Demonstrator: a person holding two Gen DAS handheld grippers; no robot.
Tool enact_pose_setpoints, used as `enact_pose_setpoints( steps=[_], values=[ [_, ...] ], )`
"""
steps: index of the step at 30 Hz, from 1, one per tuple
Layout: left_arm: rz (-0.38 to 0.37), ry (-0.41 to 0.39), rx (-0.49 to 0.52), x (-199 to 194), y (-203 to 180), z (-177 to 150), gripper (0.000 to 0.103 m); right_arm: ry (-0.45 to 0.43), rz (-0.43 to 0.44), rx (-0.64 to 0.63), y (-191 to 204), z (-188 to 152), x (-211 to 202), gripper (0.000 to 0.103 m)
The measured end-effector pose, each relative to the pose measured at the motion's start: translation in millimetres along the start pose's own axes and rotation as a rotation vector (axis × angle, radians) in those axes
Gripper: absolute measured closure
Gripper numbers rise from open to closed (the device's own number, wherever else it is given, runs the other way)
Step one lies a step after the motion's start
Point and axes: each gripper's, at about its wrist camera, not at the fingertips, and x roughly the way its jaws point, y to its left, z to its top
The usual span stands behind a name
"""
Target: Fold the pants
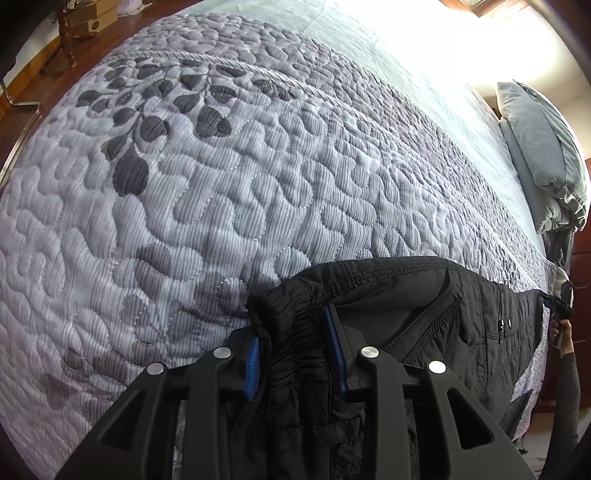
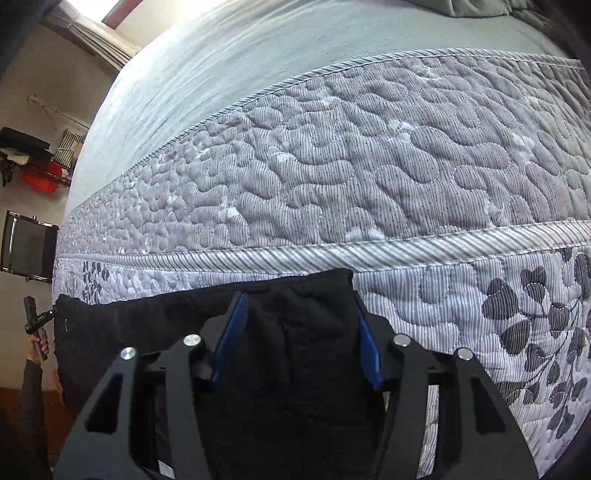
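Left wrist view: my left gripper points steeply down at the black padded fabric pants. The blue pads sit narrow, pinching the gathered elastic waistband end, which bunches up between them. The pants lie along the near edge of the grey quilted bedspread with dark leaf print, stretched off to the right past a slanted pocket and a zipper. At the far right edge my right gripper shows small at the other end of the pants, with my hand and dark sleeve below it. A grey pillow leans up at the right. Wooden floor and stacked cardboard boxes top left (bright glare top right, nothing readable there).

Right wrist view: my right gripper also points steeply down, pads about half closed with the flat hem end of the pants between them. Can't tell whether the pads actually press the cloth. The pants run left toward my left gripper, small at the left edge. Beyond the bedspread is a plain pale grey-green sheet.
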Motion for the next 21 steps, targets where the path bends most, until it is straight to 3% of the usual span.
enact_pose_setpoints(
  steps=[1,2,3,5,12,21],
  values=[
    [0.005,-0.004,-0.001,-1.1,0.2,-0.3,0.075,-0.005,-0.002,0.010,-0.7,-0.6,-1.4,0.077],
    [0.008,-0.010,-0.004,-2.8,0.4,-0.4,0.076,-0.020,-0.006,0.010,-0.8,-1.5,-5.2,0.084],
    [0.013,-0.020,-0.012,-4.9,0.9,-0.8,0.087,-0.036,-0.007,0.008,0.0,-3.2,-9.9,0.087],
    [0.019,-0.040,-0.028,-9.6,3.1,-2.5,0.087,-0.065,-0.018,-0.001,1.1,-7.7,-21.9,0.095],
    [0.065,-0.126,-0.027,-35.8,-10.4,-8.3,0.090,-0.180,-0.048,-0.008,18.3,-27.7,-77.3,0.097],
    [0.006,-0.235,0.047,-115.4,-44.0,-23.5,0.090,-0.305,-0.065,-0.010,50.3,-83.6,-179.5,0.098]
  ],
)
